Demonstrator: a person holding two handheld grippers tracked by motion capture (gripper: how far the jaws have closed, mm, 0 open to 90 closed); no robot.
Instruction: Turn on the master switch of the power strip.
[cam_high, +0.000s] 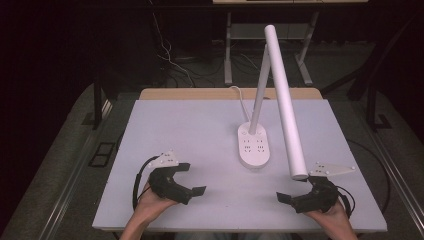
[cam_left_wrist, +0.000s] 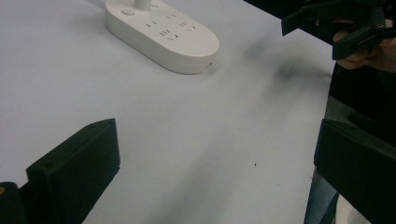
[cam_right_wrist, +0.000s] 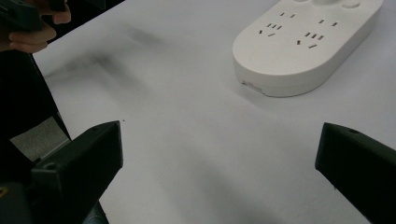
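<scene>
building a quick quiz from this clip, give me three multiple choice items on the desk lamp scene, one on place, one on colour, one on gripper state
1. Where does the lamp base stand on the table?
A. On the near left corner
B. Right of the middle, between the two grippers and farther from the person
C. Hanging off the far edge

2. What colour is the lamp head?
A. Black
B. Red
C. White

3. How do the left gripper and right gripper stand?
A. Both open, holding nothing
B. Both shut on the lamp
C. Left shut on the cable, right open

Answers:
1 B, the high view shows the base beyond and between the grippers.
2 C, the long tube is white like the base.
3 A, each gripper view shows its jaws wide apart over bare table.
</scene>
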